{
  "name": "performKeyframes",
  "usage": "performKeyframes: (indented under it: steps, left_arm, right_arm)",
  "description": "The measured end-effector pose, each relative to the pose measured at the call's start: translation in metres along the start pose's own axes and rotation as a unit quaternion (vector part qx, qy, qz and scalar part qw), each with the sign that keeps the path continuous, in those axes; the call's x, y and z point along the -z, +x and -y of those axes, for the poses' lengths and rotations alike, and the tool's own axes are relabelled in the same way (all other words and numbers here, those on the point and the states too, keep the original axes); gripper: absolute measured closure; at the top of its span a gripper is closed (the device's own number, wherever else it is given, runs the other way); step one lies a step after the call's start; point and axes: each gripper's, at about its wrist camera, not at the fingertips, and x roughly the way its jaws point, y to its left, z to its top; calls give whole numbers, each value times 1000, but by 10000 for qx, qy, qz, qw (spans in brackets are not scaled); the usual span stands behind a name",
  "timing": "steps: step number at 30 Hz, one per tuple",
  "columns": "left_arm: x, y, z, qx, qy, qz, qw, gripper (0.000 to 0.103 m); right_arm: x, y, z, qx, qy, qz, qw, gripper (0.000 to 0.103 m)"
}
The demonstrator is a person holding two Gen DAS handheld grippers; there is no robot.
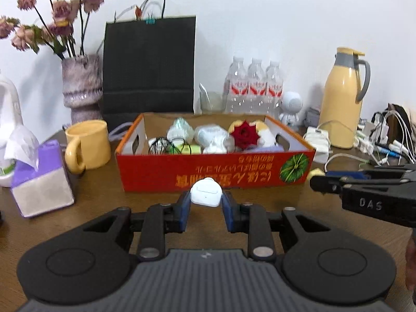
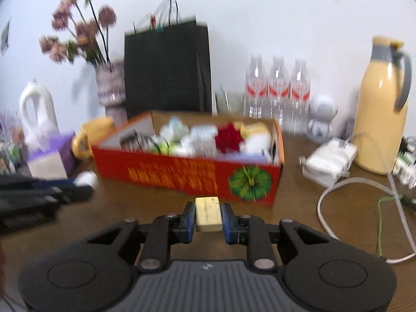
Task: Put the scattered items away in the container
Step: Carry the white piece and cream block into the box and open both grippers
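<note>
A red cardboard box (image 1: 213,171) stands mid-table holding several items, among them a red rose (image 1: 245,133), wrapped packets and black cables. My left gripper (image 1: 205,202) is shut on a white earbud case (image 1: 206,195), just in front of the box's near wall. My right gripper (image 2: 208,214) is shut on a pale yellow block (image 2: 208,214), in front of the box (image 2: 187,171). The right gripper also shows in the left wrist view (image 1: 319,183) at the right, the left gripper in the right wrist view (image 2: 85,191) at the left.
A yellow mug (image 1: 87,144), purple tissue box (image 1: 39,179), vase of dried flowers (image 1: 82,88) and black paper bag (image 1: 149,65) stand left and behind. Water bottles (image 1: 253,85), a yellow thermos (image 1: 343,101), white charger (image 2: 329,160) and cables (image 2: 364,208) are at the right.
</note>
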Motion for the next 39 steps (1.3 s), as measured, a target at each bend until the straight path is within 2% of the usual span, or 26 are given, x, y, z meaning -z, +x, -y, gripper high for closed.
performKeyframes:
  steps: [2,6,14,18,22,27,31,35,39]
  left_arm:
    - [-1,-9,6,-102,61,139,9998,76]
    - [10,-36,13,-264,222,369,9987,76]
    - [51,-108,16,-516,268,676,9960,76]
    - [71,-134,11,-422,23,583,9974,76]
    - [83,-151,5,-600,-125,562,9965,76]
    - [89,-156,-3,-719,-241,497,9959,76]
    - [84,-154,-7,-729,-242,554,9955,76]
    - [62,-143,-7,-583,-264,724,9953,76]
    - [26,-116,-10,-303,-339,1061,9933,76]
  right_arm:
    - [-5,-13,-8,26,-24,210,9998,83]
    - [0,-37,-17,95,82,349,9993,83]
    - [47,-110,-39,63,526,855,9949,83]
    - [71,-140,-50,-23,621,900,9940,83]
    - [89,-166,-62,-101,583,970,9935,83]
    - [92,-181,-72,-72,407,1208,9918,83]
    - [90,-177,-70,-97,477,1173,9919,83]
    - [76,-167,-65,-105,405,1187,9920,83]
    - [35,-145,-59,-21,95,1442,9895,82]
